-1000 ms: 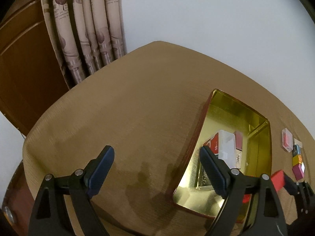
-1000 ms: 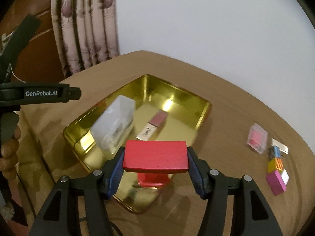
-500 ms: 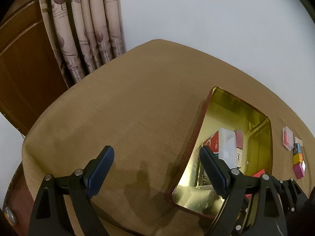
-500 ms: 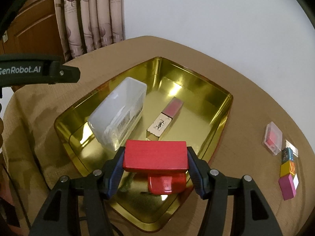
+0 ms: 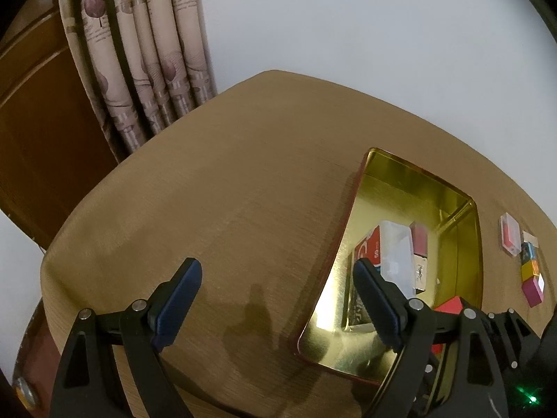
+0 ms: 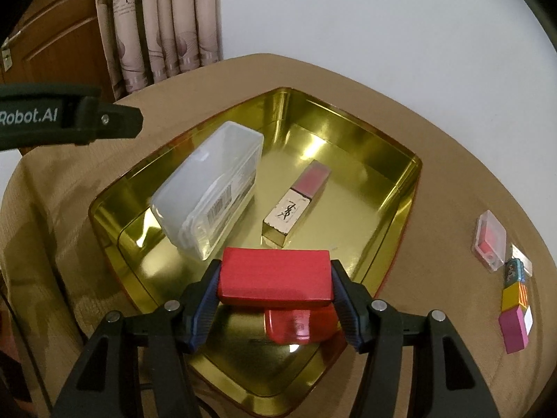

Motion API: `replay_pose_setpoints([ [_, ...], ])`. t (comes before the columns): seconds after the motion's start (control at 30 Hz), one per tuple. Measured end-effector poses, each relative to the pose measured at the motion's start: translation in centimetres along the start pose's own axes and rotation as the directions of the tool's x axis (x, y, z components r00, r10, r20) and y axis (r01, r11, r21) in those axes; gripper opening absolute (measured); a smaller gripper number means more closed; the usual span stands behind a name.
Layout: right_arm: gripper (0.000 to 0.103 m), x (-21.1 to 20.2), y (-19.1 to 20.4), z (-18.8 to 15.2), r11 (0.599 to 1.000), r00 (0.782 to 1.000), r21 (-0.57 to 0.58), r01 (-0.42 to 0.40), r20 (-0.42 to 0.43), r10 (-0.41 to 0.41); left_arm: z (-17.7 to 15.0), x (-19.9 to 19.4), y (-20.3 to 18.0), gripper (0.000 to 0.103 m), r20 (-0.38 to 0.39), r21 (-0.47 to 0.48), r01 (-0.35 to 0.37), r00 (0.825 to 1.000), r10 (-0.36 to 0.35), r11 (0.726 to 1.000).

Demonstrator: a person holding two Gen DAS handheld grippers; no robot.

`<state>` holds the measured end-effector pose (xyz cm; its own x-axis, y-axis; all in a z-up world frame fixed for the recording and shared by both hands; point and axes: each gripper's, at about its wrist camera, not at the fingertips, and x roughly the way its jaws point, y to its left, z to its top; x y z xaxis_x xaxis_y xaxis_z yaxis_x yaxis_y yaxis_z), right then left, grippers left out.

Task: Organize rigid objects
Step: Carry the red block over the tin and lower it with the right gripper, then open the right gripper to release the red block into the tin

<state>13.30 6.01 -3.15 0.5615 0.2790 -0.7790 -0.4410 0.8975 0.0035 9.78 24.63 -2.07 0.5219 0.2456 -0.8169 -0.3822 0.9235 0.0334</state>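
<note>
My right gripper [image 6: 275, 291] is shut on a red block [image 6: 274, 277] and holds it over the near part of a gold tin [image 6: 400, 205]. The block's reflection shows in the tin floor below it. In the tin lie a clear plastic box [image 6: 209, 191] and a gold and pink lipstick [image 6: 296, 202]. My left gripper [image 5: 275, 299] is open and empty over the table, left of the tin [image 5: 475, 244]; the red block [image 5: 449, 304] shows at its right.
On the brown table [image 6: 348, 80], right of the tin, lie a small clear case with a red insert [image 6: 490, 240], a small dark cube [image 6: 515, 270], a yellow-orange cube [image 6: 514, 295] and a magenta block [image 6: 514, 327]. A curtain [image 6: 156, 24] and a wooden door [image 6: 52, 41] stand behind.
My right gripper has carried the red block forward and lower over the tin. The left gripper has barely moved.
</note>
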Motion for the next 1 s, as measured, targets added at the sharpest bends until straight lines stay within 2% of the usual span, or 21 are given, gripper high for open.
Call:
replay_pose_setpoints([
  [0.23,0.062,0.1,-0.1,-0.2,1.000,1.000,0.002,0.002,0.002,-0.002,0.0,0.1,-0.3,0.087,-0.001,0.014,-0.003,1.000,0.003,1.000],
  [0.47,0.066,-1.0,-1.1,0.0,0.998,0.999,0.051,-0.024,0.038,0.022,-0.1,0.1,-0.8,0.087,0.004,0.036,-0.009,1.000,0.009,0.999],
  [0.67,0.066,-3.0,-2.4,-0.3,0.989,0.992,0.107,-0.101,0.093,0.091,-0.2,0.0,-0.9,0.087,0.008,0.049,-0.015,1.000,0.015,0.999],
  [0.83,0.066,-4.6,-5.0,-1.4,0.984,0.992,0.161,-0.076,0.113,0.058,-0.2,-0.1,-1.0,0.087,0.009,0.048,-0.019,1.000,0.018,0.999],
  [1.0,0.066,-5.6,-10.4,-3.7,0.970,0.994,0.245,0.004,0.101,-0.029,-0.3,-0.2,-1.2,0.087,0.012,0.054,-0.024,1.000,0.024,0.998],
])
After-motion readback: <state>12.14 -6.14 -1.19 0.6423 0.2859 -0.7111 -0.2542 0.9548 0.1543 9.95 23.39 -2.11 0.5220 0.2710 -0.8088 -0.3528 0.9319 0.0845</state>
